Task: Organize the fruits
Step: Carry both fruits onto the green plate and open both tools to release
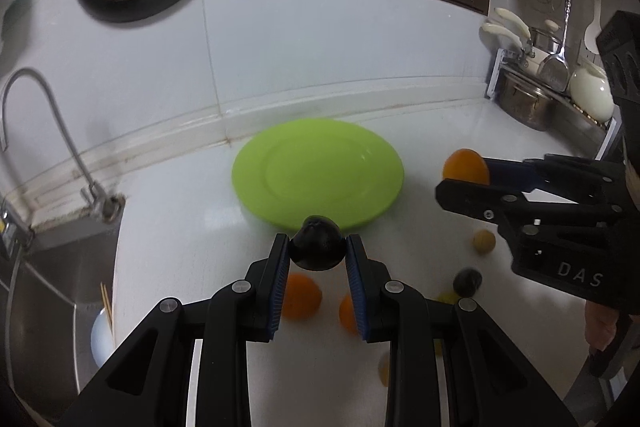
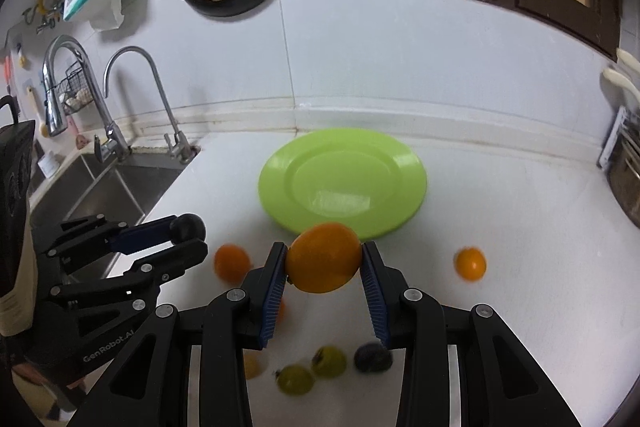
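Left gripper (image 1: 317, 247) is pinching a dark plum (image 1: 317, 243) between its blue pads, holding it above the white counter (image 1: 180, 247) just short of the green plate (image 1: 318, 173). Right gripper (image 2: 324, 259) is clamping an orange (image 2: 324, 258) at the plate's near rim; other fruits are lying loose on the counter below.

White tiled wall (image 2: 400, 59) above a white counter (image 2: 520, 227), steel sink (image 2: 104, 187) left.
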Available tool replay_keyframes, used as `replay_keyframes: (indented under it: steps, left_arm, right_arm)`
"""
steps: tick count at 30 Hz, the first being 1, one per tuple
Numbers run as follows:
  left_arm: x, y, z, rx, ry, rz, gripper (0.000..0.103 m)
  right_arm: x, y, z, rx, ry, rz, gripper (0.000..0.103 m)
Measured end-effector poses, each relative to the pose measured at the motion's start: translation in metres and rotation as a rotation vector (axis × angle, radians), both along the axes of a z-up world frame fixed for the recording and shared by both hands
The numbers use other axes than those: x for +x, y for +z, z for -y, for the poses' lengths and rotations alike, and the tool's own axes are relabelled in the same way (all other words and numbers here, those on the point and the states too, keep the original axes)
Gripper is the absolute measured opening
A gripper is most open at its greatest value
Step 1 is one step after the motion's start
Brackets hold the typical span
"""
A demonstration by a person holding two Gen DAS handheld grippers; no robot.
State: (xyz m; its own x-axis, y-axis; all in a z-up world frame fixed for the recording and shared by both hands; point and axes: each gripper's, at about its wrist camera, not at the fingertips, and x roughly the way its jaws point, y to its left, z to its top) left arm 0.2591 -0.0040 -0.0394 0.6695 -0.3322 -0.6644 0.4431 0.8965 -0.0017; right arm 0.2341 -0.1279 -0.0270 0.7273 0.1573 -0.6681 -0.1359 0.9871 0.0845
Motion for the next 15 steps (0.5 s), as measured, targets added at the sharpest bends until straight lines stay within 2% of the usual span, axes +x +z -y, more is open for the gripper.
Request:
replay_keyframes:
  steps: [9,15]
  left_arm:
    - [0.052,0.003,0.017,0.02,-0.053,-0.016,0.029]
    - [0.091,-0.012,0.025,0.027,-0.081,-0.108,0.029]
  right_arm:
    - [0.053,-0.005,0.006,-0.016,0.051,-0.042,0.038]
    - [0.087,-0.019,0.008,-0.05,0.084,-0.09,0.038]
